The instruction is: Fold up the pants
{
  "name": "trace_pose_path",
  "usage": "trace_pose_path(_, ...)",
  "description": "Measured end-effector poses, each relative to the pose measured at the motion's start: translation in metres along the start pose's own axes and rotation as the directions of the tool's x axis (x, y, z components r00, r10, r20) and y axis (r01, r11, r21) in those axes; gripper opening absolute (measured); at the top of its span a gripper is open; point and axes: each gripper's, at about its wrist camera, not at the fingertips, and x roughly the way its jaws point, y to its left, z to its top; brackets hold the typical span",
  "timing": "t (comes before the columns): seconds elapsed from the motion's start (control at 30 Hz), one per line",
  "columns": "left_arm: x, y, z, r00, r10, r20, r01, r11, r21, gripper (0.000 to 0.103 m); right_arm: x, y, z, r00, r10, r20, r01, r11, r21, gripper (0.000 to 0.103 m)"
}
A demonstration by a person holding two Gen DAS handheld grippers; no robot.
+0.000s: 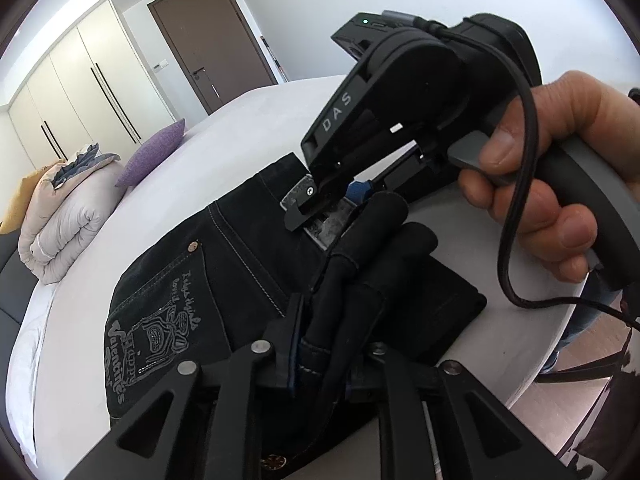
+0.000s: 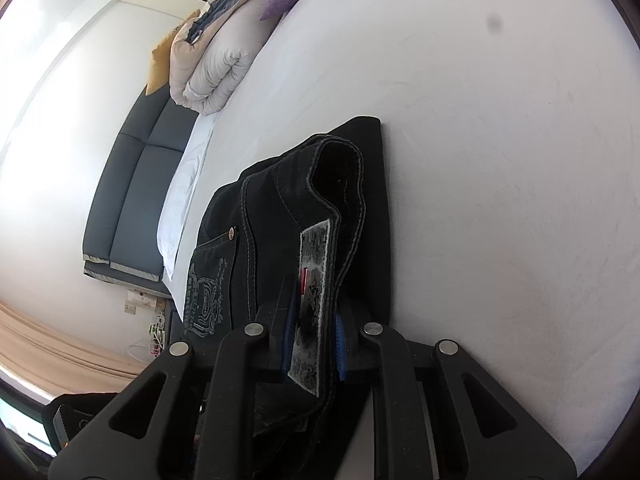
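Black jeans with a printed back pocket lie partly folded on the white bed. My left gripper is shut on a bunched edge of the jeans. My right gripper is shut on the waistband, over its grey patch label. In the left wrist view the right gripper shows from outside, held by a hand, pinching the waistband above the folded stack. The jeans rise in a fold ahead of the right fingers.
A rolled duvet and a purple pillow sit at the bed's far end. A brown door and wardrobes stand behind. The bed edge drops to the floor at right. A dark headboard lies left.
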Motion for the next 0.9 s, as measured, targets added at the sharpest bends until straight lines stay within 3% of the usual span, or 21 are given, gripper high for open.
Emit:
trace_pose_path(0.17, -0.013, 0.012, -0.001, 0.996, -0.086, 0.024, 0.088, 0.992, -0.092, 0.053, -0.006, -0.006, -0.003, 0.999, 0.034, 0.026, -0.034, 0.999, 0.011, 0.017)
trace_pose_path(0.23, -0.026, 0.023, -0.003, 0.991, -0.125, 0.048, 0.130, 0.981, -0.143, 0.073, -0.016, -0.007, -0.007, 0.999, 0.018, 0.034, -0.019, 1.000, 0.018, 0.020)
trace_pose_path(0.3, -0.048, 0.039, -0.008, 0.985, -0.148, 0.089, 0.163, 0.967, -0.194, 0.081, -0.027, -0.006, -0.010, 0.999, -0.011, 0.041, 0.010, 1.000, 0.025, 0.025)
trace_pose_path(0.47, -0.072, 0.099, -0.013, 0.978, -0.156, 0.140, 0.194, 0.926, -0.322, 0.081, -0.067, -0.001, -0.014, 0.994, -0.051, 0.095, 0.047, 0.998, 0.036, 0.026)
trace_pose_path(0.53, -0.069, 0.135, -0.015, 0.979, -0.144, 0.145, 0.191, 0.901, -0.391, 0.077, -0.079, 0.013, -0.014, 0.994, -0.021, 0.109, 0.021, 1.000, 0.004, 0.024)
trace_pose_path(0.57, -0.064, 0.153, -0.014, 0.977, -0.151, 0.149, 0.201, 0.885, -0.421, 0.072, -0.079, 0.023, -0.014, 0.995, -0.003, 0.103, 0.006, 1.000, -0.029, 0.018)
trace_pose_path(0.67, -0.030, 0.200, -0.007, 0.968, -0.213, 0.132, 0.251, 0.832, -0.496, 0.042, -0.066, 0.047, -0.019, 0.999, 0.028, 0.039, -0.025, 0.996, -0.089, 0.015)
trace_pose_path(0.7, -0.014, 0.215, -0.006, 0.964, -0.237, 0.120, 0.264, 0.809, -0.526, 0.023, -0.057, 0.051, -0.022, 1.000, 0.016, 0.011, -0.015, 0.995, -0.098, 0.013)
trace_pose_path(0.73, 0.003, 0.225, -0.007, 0.956, -0.276, 0.101, 0.283, 0.775, -0.565, 0.011, -0.049, 0.050, -0.025, 1.000, 0.000, -0.015, -0.001, 0.995, -0.096, 0.012)
trace_pose_path(0.8, 0.034, 0.240, -0.015, 0.947, -0.316, 0.051, 0.277, 0.729, -0.626, 0.004, -0.033, 0.040, -0.034, 0.997, -0.044, -0.068, 0.039, 0.997, -0.074, 0.009)
trace_pose_path(0.87, 0.049, 0.234, -0.026, 0.943, -0.332, -0.002, 0.258, 0.737, -0.625, 0.001, -0.027, 0.020, -0.043, 0.994, -0.068, -0.085, 0.066, 0.997, -0.028, 0.000)
trace_pose_path(0.9, 0.048, 0.226, -0.032, 0.941, -0.339, -0.005, 0.265, 0.744, -0.613, 0.001, -0.030, 0.011, -0.046, 0.997, -0.027, -0.075, 0.028, 1.000, 0.002, 0.000)
